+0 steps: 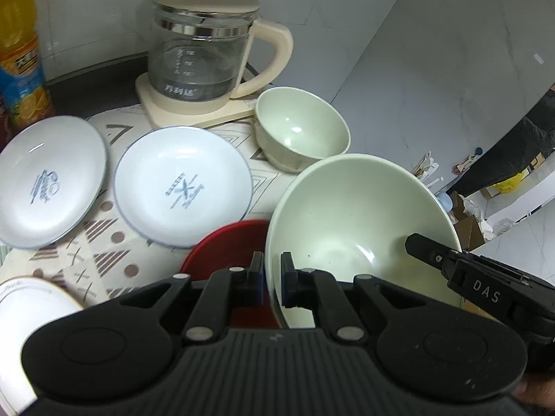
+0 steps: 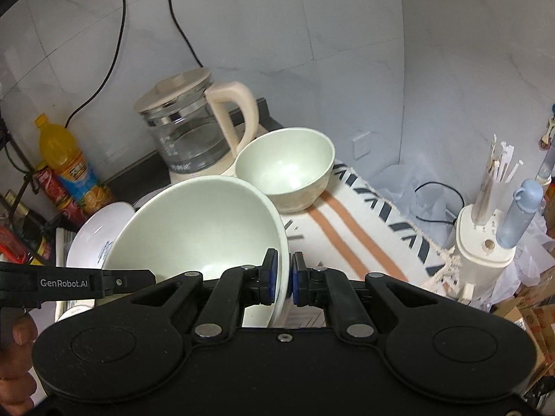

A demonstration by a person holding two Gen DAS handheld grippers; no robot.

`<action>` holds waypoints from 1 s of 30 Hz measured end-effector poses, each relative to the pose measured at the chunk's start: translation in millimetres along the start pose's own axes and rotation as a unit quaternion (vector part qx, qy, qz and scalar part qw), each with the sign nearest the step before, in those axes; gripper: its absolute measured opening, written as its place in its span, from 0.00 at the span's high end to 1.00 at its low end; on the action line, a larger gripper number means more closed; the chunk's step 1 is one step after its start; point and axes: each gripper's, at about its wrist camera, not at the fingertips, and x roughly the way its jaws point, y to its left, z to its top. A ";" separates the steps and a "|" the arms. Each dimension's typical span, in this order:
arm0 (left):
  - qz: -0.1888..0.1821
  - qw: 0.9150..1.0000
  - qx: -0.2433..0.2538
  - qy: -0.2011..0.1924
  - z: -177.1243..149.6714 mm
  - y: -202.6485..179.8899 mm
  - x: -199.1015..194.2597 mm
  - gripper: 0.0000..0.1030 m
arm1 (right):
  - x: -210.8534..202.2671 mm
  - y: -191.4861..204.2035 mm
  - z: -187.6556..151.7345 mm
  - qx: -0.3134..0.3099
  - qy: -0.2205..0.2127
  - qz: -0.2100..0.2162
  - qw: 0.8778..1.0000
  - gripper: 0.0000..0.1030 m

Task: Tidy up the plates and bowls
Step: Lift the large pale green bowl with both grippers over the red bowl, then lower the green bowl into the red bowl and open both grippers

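A large pale green bowl (image 1: 360, 215) is held tilted above the table by both grippers. My left gripper (image 1: 271, 277) is shut on its near left rim. My right gripper (image 2: 283, 275) is shut on its right rim; the bowl also shows in the right wrist view (image 2: 194, 228). A smaller pale green bowl (image 1: 301, 128) stands upright behind it, also seen in the right wrist view (image 2: 284, 170). Two white plates (image 1: 184, 183) (image 1: 48, 180) lie side by side on the patterned cloth. A red dish (image 1: 222, 249) sits under the held bowl's left edge.
A glass kettle with a cream handle (image 1: 204, 48) stands on its base at the back. An orange drink bottle (image 1: 20, 52) is at the far left. A white bowl (image 1: 24, 315) sits at the near left. The table's right edge drops off past the cloth (image 2: 374, 222).
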 end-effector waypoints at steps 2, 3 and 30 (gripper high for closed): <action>-0.001 1.000 -0.003 0.002 -5.4 2.8 -4.0 0.95 | -1.8 1.4 -3.5 0.008 0.001 0.005 1.000 0.91; -0.003 1.000 -0.006 0.003 -8.6 4.3 -5.7 0.95 | -2.8 2.2 -5.6 0.009 0.002 0.005 1.000 0.91; 0.040 0.997 -0.052 0.047 -39.1 45.0 27.1 0.95 | 28.0 38.5 -41.7 -0.070 0.049 -0.012 0.996 0.91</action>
